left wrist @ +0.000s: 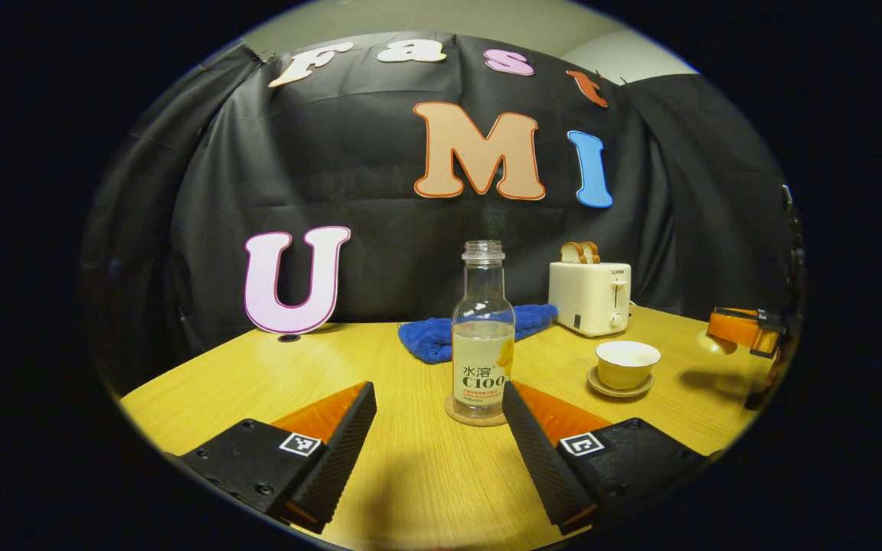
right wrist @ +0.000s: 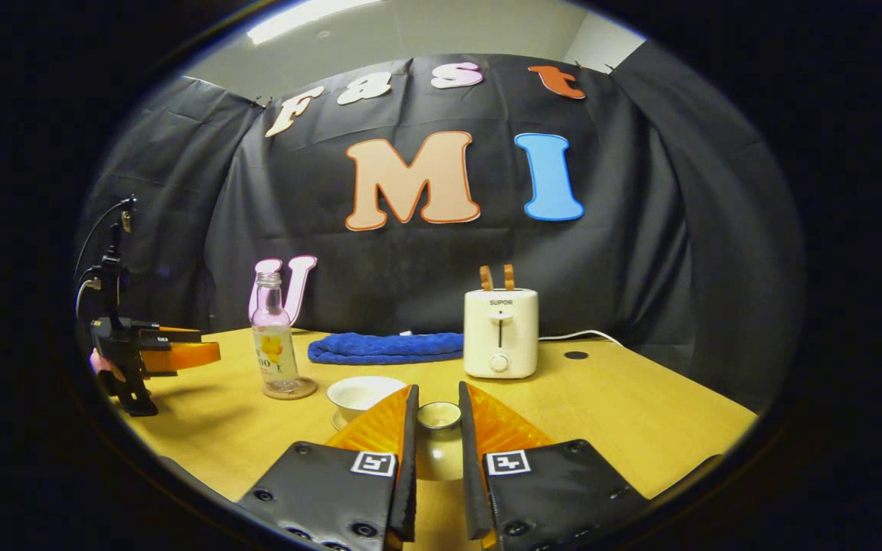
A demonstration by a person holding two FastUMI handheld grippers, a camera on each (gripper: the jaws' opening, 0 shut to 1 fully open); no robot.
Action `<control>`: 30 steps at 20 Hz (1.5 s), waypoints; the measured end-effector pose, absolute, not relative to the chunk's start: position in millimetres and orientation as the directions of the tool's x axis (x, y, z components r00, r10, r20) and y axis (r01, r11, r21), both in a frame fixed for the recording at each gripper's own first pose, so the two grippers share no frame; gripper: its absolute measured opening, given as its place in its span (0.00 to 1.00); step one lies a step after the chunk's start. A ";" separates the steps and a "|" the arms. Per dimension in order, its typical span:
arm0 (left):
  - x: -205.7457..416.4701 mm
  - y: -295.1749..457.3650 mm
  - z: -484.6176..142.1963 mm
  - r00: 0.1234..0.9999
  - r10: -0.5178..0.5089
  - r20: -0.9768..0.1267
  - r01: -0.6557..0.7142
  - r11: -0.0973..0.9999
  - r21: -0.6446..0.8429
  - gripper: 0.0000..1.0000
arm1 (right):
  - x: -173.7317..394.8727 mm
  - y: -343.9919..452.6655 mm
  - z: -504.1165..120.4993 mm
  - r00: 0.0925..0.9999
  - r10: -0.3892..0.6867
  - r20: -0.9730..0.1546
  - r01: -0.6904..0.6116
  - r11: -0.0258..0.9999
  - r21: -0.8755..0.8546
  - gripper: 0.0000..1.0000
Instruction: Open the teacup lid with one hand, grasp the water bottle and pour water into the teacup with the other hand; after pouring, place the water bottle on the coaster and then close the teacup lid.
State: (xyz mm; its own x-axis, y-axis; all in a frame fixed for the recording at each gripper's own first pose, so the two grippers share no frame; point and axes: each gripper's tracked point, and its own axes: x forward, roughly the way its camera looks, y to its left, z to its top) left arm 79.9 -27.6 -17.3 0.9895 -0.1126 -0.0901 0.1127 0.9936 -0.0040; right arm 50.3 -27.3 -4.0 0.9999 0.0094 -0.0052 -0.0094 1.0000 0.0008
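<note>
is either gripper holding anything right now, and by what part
The right gripper holds the teacup lid, its fingers pressing on the lid's knob from both sides. The left gripper is open and holds nothing.

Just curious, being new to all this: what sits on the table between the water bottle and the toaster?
In the left gripper view, a blue cloth lies behind and between the water bottle and the toaster.
</note>
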 end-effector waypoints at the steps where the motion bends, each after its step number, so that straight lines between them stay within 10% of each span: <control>1: 78.5 -26.8 -16.6 0.990 -0.113 -0.083 0.113 0.994 -0.007 0.97 | 57.6 -16.8 -3.3 0.999 0.034 -0.004 -0.034 0.999 0.002 0.29; 30: 74.0 -27.7 -5.2 0.993 -0.121 -0.009 0.121 0.993 -0.007 0.97 | 148.3 47.6 -29.4 0.967 0.206 -0.150 -0.206 0.978 0.011 0.32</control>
